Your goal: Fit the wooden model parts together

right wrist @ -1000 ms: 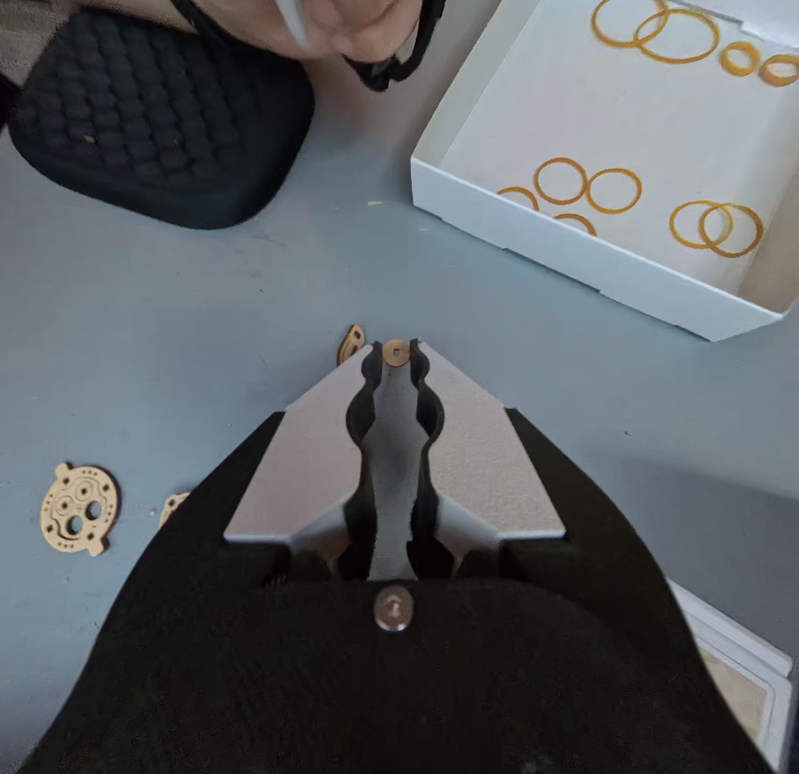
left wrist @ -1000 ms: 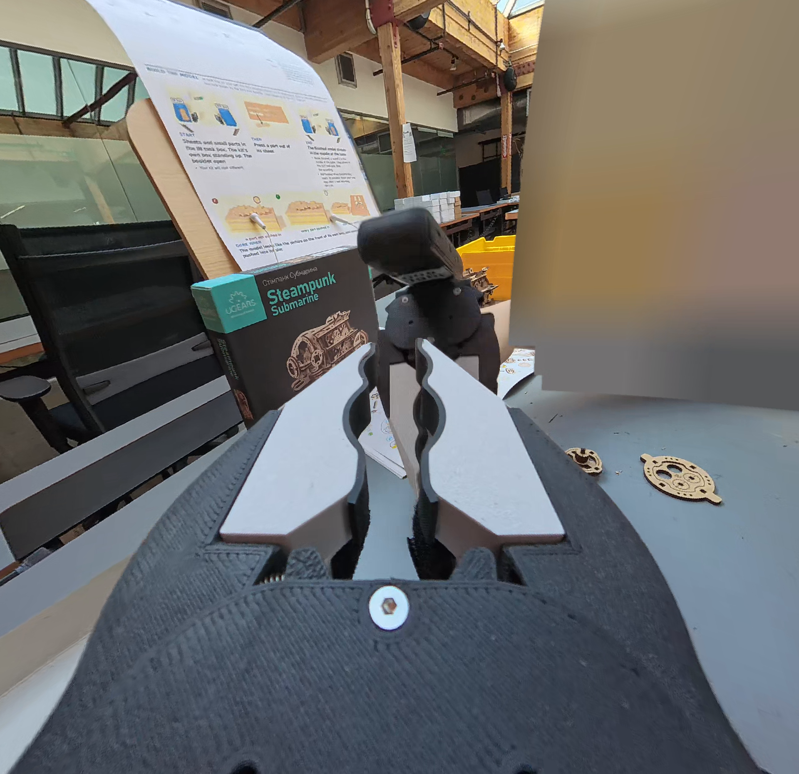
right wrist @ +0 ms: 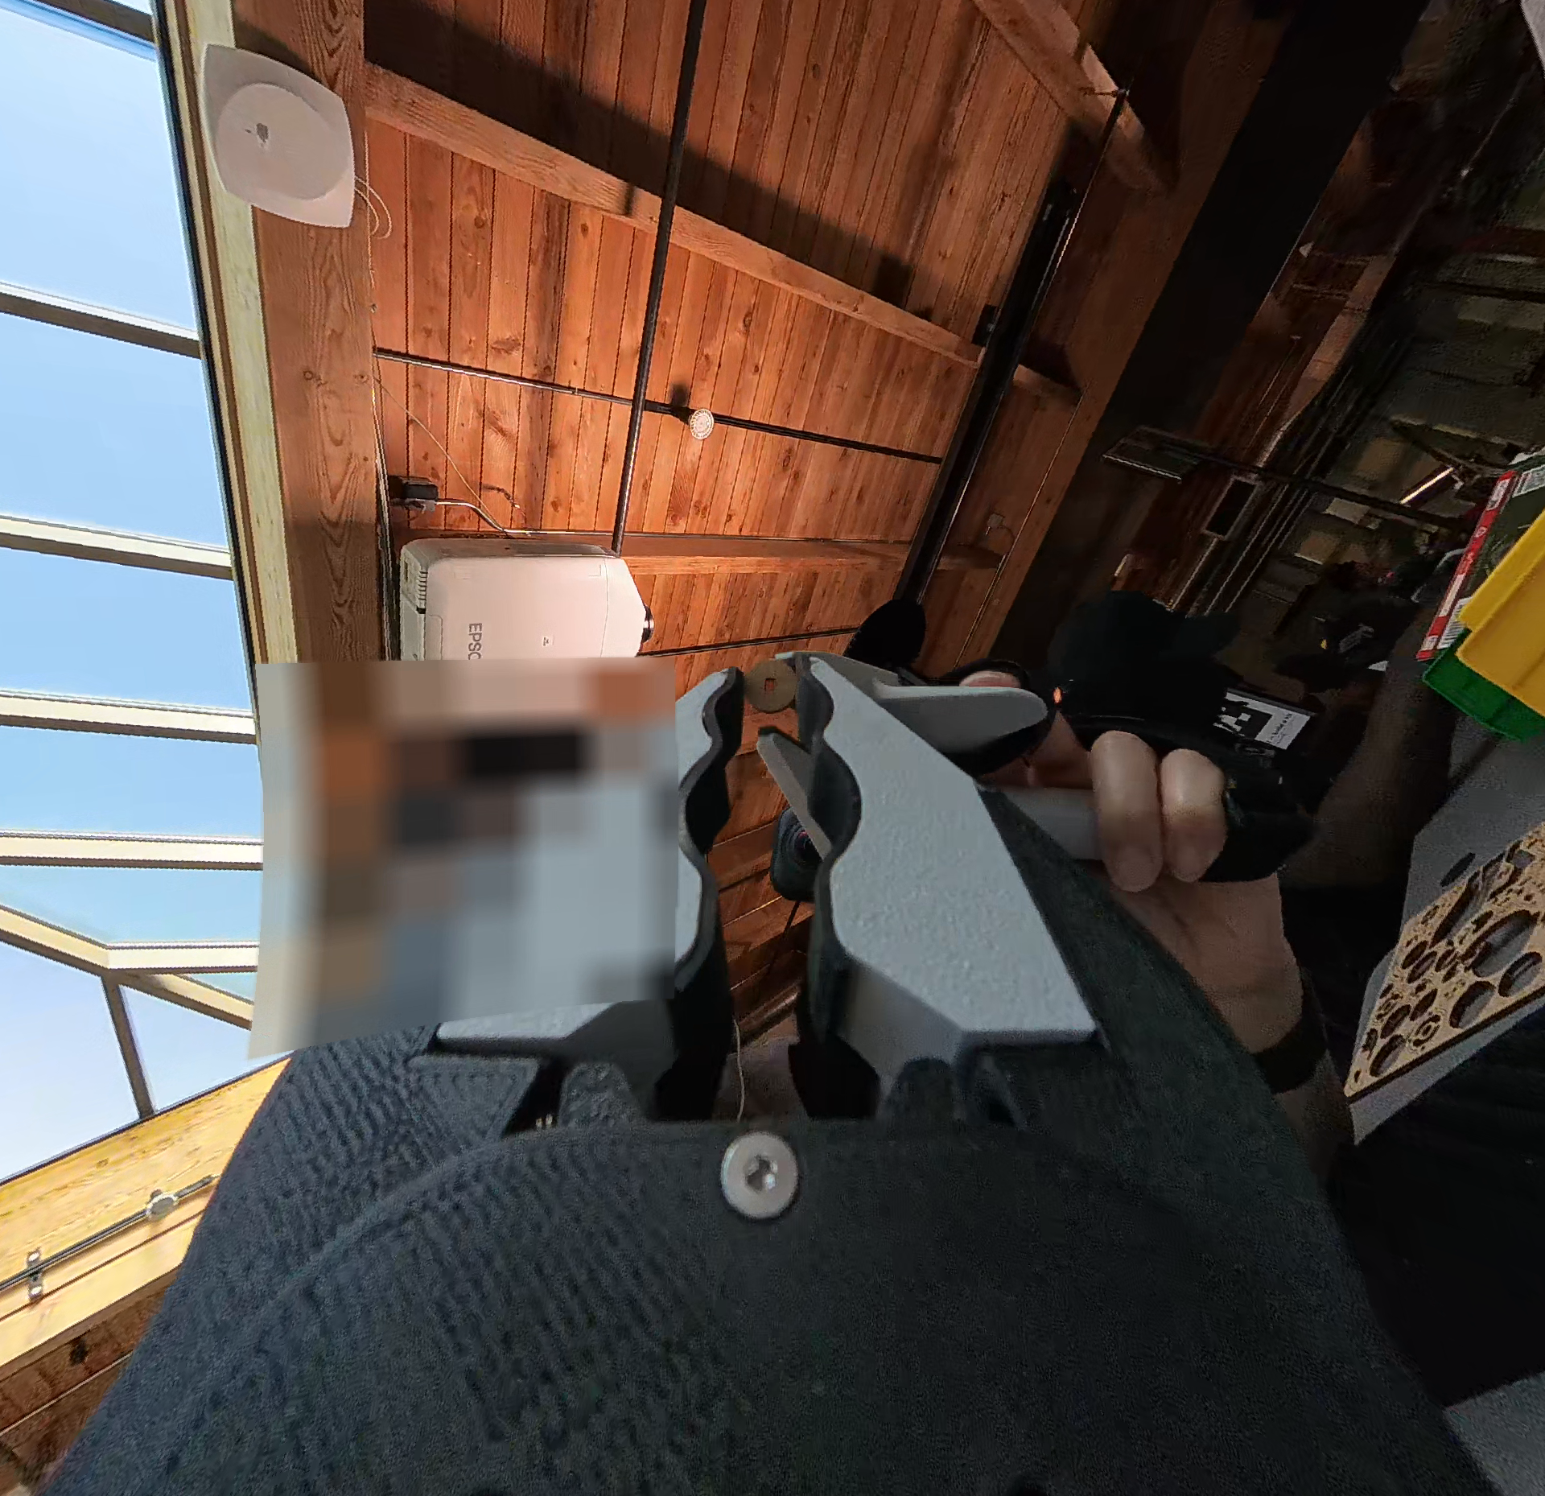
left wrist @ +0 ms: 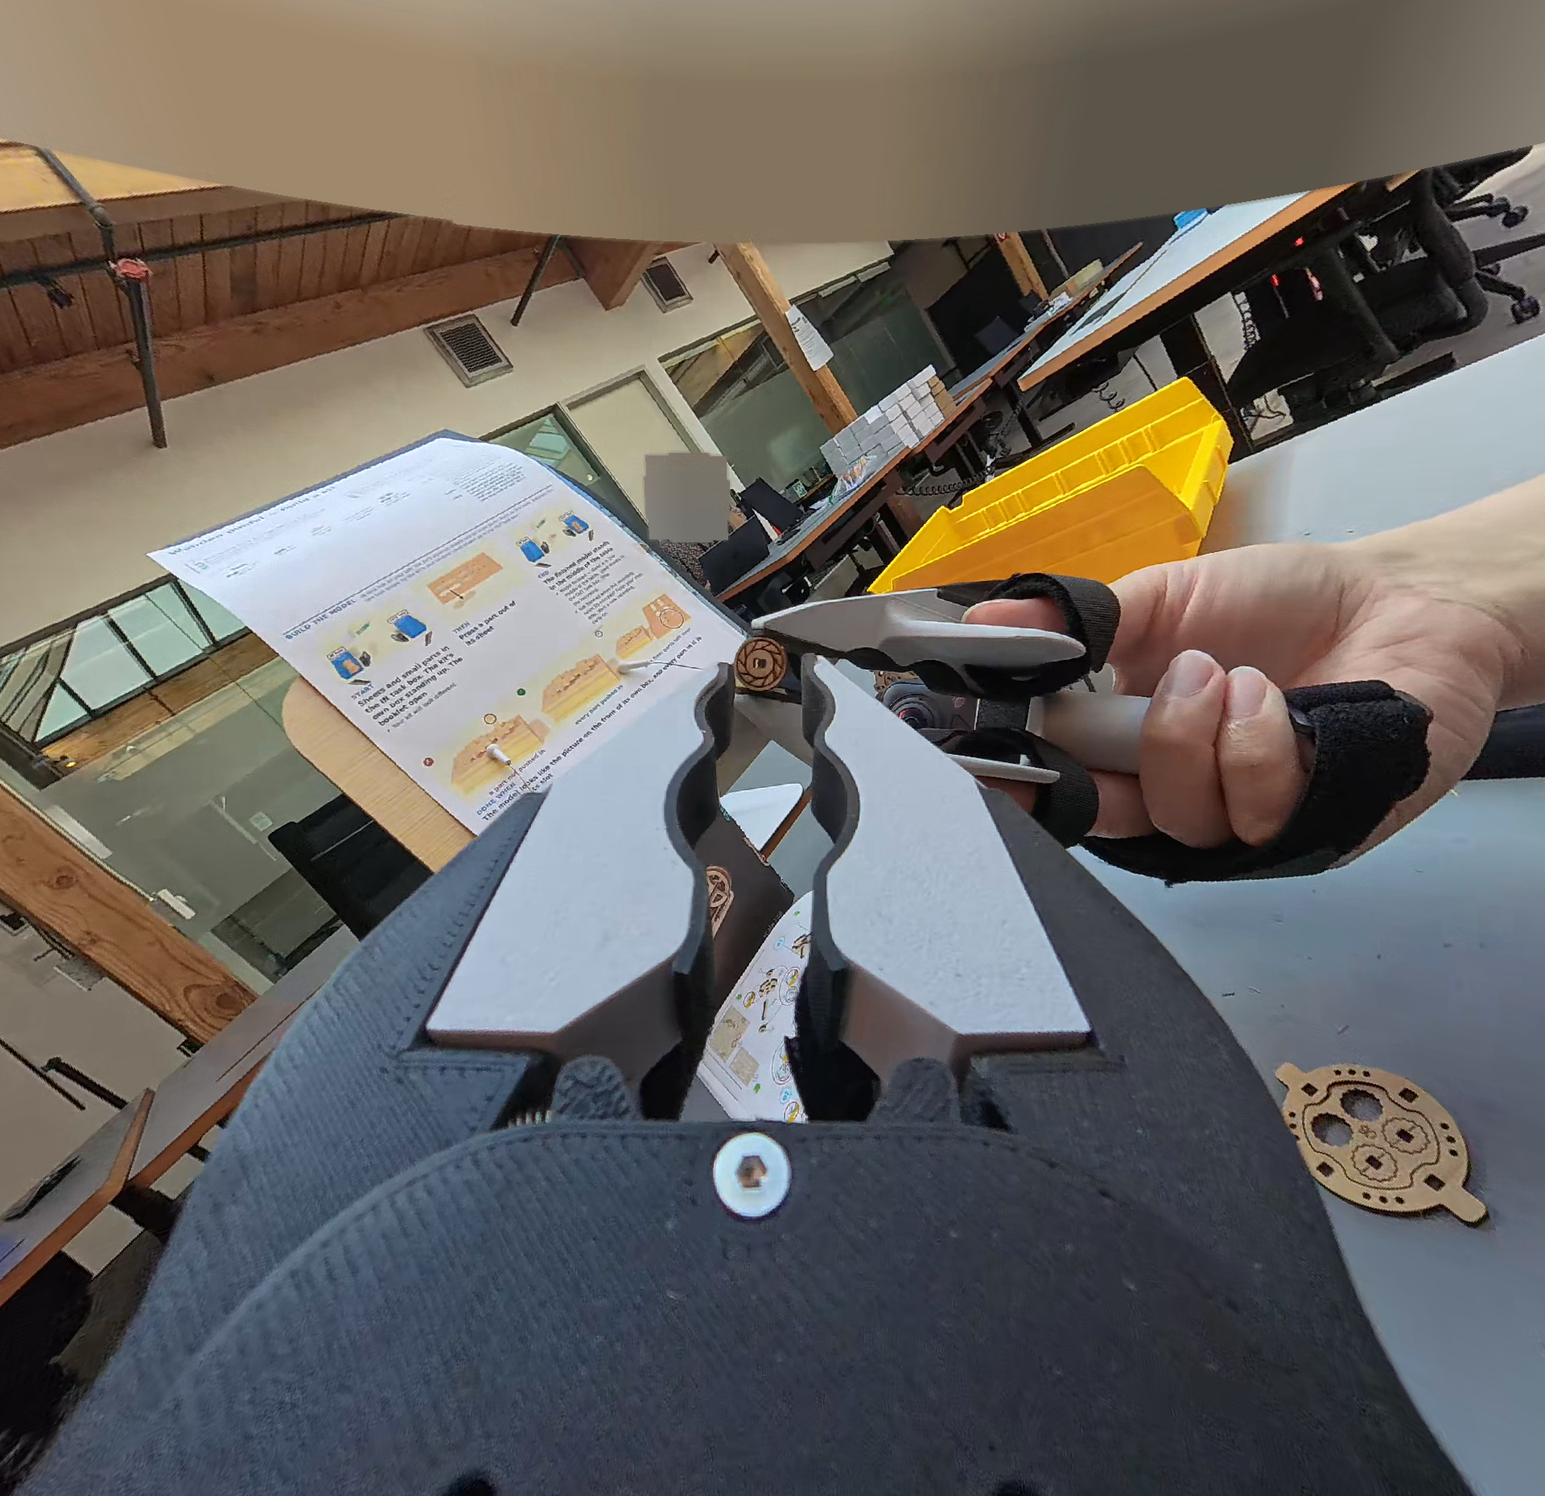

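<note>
Fingers of the left gripper (left wrist: pixel 765 685) stand apart in the left wrist view, tips flanking a small wooden disc (left wrist: pixel 761 663) held up above the grey table (left wrist: pixel 1254 996). The right gripper (left wrist: pixel 776 655) comes in from the right in a strapped hand (left wrist: pixel 1304 703), its upper tip touching the top of the disc; its lower tip is hidden. Behind stands a printed instruction sheet (left wrist: pixel 468 620) on a board, with a yellow bin (left wrist: pixel 1087 511) farther back. A flat round wooden part (left wrist: pixel 1379 1138) with cut-outs lies on the table at lower right, well apart from both tools.

Seen from the right wrist view, tilted up toward a plank ceiling (right wrist: pixel 752 285) and a white projector (right wrist: pixel 518 599), the right gripper's tips are closed on the disc's edges. The left gripper's two fingers reach in from the right, one above the disc, one below and clear of it. A wooden sheet (right wrist: pixel 1463 954) with punched holes lies at the right edge.
</note>
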Available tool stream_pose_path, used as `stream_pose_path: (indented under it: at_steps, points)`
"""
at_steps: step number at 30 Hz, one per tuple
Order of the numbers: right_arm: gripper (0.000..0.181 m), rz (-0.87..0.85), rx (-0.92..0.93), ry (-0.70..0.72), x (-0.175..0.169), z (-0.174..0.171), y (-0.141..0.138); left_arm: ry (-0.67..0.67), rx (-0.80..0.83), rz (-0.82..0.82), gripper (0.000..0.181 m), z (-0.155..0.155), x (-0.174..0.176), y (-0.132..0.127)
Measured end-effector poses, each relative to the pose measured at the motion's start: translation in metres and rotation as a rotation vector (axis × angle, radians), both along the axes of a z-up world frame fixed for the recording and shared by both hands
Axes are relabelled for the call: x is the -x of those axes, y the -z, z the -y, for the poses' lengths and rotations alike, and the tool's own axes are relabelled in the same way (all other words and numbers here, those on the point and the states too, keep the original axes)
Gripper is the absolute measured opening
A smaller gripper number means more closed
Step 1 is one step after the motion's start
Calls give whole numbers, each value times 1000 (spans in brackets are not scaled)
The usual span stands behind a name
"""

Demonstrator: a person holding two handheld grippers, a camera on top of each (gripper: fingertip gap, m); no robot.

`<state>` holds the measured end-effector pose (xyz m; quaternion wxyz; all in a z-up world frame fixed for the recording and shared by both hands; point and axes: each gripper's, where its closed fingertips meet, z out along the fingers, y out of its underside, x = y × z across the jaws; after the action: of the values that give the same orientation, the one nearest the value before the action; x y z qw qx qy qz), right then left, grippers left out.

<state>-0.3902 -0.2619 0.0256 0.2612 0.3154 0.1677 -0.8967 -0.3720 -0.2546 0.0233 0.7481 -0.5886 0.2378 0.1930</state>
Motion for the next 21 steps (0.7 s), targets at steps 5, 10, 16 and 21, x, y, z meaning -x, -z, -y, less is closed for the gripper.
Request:
stream_pose_path:
  at_steps: [5, 10, 16, 21]
  points:
    - [12, -15, 3, -34, -2, 1, 3, 24, 17, 25, 11, -5, 2, 5]
    - [13, -16, 1, -54, -2, -1, 9, 36, 28, 22, 11, -6, 2, 11]
    - [12, 0, 32, -101, -5, -5, 16, 58, 37, 14, 11, -6, -1, 18]
    - [12, 13, 50, -125, -4, -9, 20, 66, 62, 29, 11, -9, 1, 22]
